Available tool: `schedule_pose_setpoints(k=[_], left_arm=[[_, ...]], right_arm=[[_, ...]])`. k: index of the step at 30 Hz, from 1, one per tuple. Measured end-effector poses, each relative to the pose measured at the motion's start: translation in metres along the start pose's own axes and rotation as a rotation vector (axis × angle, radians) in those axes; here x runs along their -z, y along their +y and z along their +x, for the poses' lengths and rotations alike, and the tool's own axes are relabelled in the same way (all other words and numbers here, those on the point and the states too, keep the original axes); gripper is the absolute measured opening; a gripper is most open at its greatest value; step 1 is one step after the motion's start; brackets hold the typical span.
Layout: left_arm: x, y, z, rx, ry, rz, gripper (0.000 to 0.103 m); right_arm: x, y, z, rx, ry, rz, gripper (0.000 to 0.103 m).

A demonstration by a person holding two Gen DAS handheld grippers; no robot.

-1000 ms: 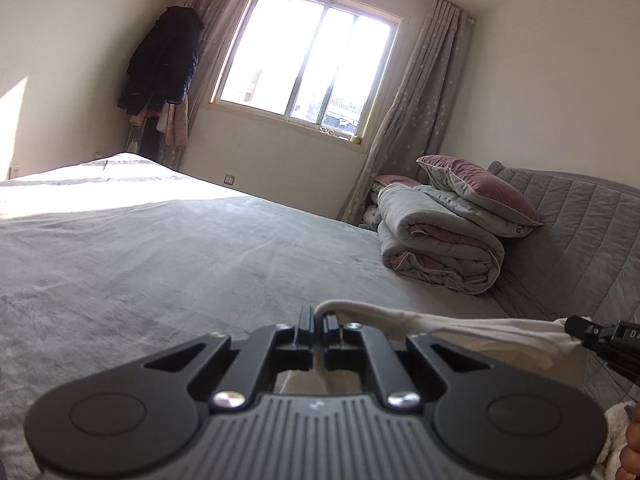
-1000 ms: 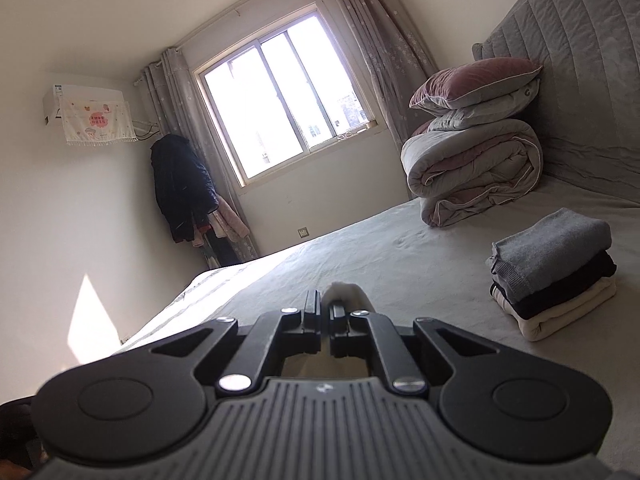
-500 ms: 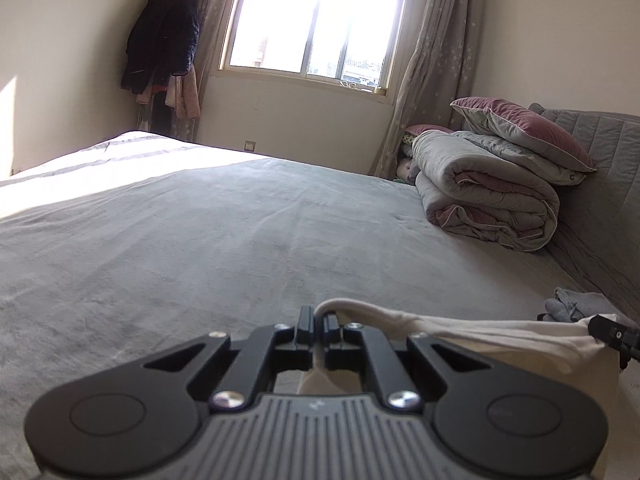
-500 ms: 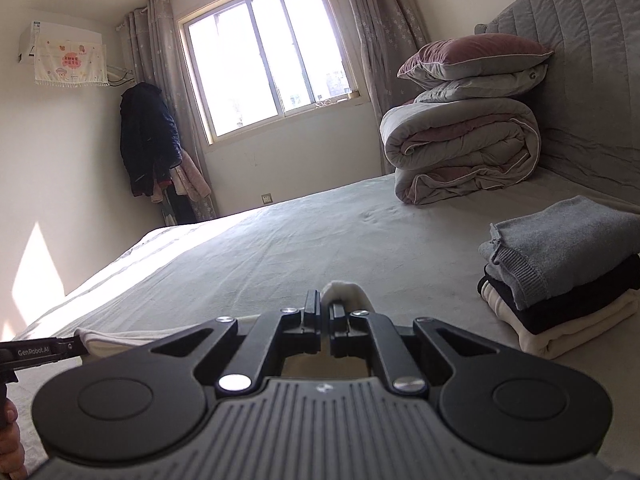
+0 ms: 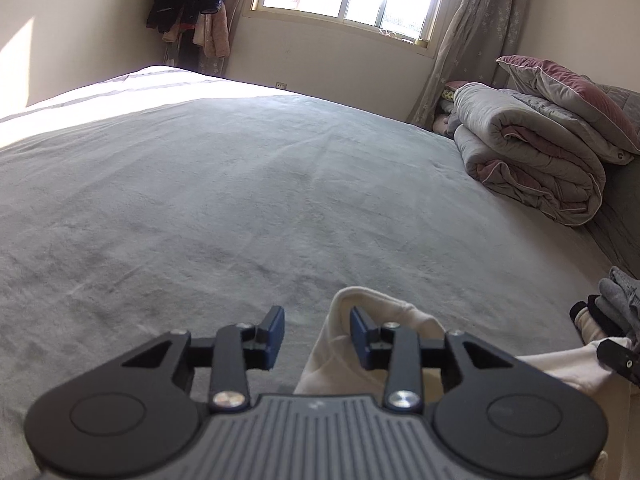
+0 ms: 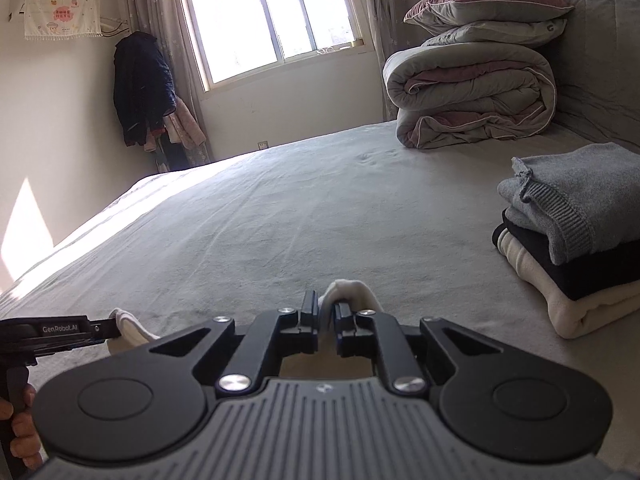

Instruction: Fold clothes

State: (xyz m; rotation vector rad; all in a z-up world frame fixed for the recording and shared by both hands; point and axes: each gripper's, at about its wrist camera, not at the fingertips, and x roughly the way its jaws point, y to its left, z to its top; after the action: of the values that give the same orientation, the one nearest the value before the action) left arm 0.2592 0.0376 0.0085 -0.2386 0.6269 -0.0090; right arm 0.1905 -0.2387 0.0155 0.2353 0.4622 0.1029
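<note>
Cream garment (image 5: 404,322): down at the near edge of the bed (image 5: 240,200), one bunched end draped over the left tool's right finger, the rest stretching off toward the right tool.
Left tool (image 5: 317,334): fingers spread wide, blue pads showing, nothing pinched; the cloth only rests on one finger.
Right tool (image 6: 327,314): fingers close together and pinching a fold of the cream garment (image 6: 347,292), which pokes up between them.
Left tool from the right wrist view (image 6: 108,326): low by the bed's near edge, tip touching a cream end of cloth, a hand (image 6: 20,428) gripping its handle.
Folded stack (image 6: 576,236): grey knit on top, black in the middle, cream at the bottom, sitting toward the bed's right side, just beside the right tool.
Rolled duvet (image 6: 472,96): at the far right corner of the bed against the headboard, pillows piled on top.
Window (image 6: 268,16): bright, beyond the far edge of the bed.
</note>
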Motion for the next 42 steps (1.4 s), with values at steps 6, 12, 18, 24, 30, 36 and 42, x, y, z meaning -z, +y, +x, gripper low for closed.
schedule_pose_setpoints(k=[6,12,18,24,30,36,42], left_arm=[[0.005,0.004,-0.002,0.01,0.051,-0.011,0.076],[0.012,0.005,-0.023,0.007,0.1,0.013,0.083],[0.023,0.01,-0.048,0.011,0.144,-0.006,0.086],[0.042,0.013,-0.073,0.002,0.178,0.017,0.089],[0.07,0.025,-0.099,0.029,0.235,-0.018,0.092],[0.101,0.039,-0.118,0.052,0.273,-0.063,0.092],[0.122,0.045,-0.124,0.065,0.274,-0.075,0.092]], right_arm=[[0.008,-0.002,-0.015,0.003,0.0,0.041,0.058],[0.012,0.009,-0.036,0.008,0.015,0.014,0.058],[0.02,0.02,-0.064,-0.007,0.021,-0.004,0.058],[0.033,0.026,-0.091,-0.009,0.037,0.005,0.059],[0.052,0.028,-0.122,0.012,0.059,-0.002,0.061],[0.076,0.033,-0.141,0.016,0.097,-0.047,0.061],[0.095,0.039,-0.143,0.019,0.141,-0.129,0.062]])
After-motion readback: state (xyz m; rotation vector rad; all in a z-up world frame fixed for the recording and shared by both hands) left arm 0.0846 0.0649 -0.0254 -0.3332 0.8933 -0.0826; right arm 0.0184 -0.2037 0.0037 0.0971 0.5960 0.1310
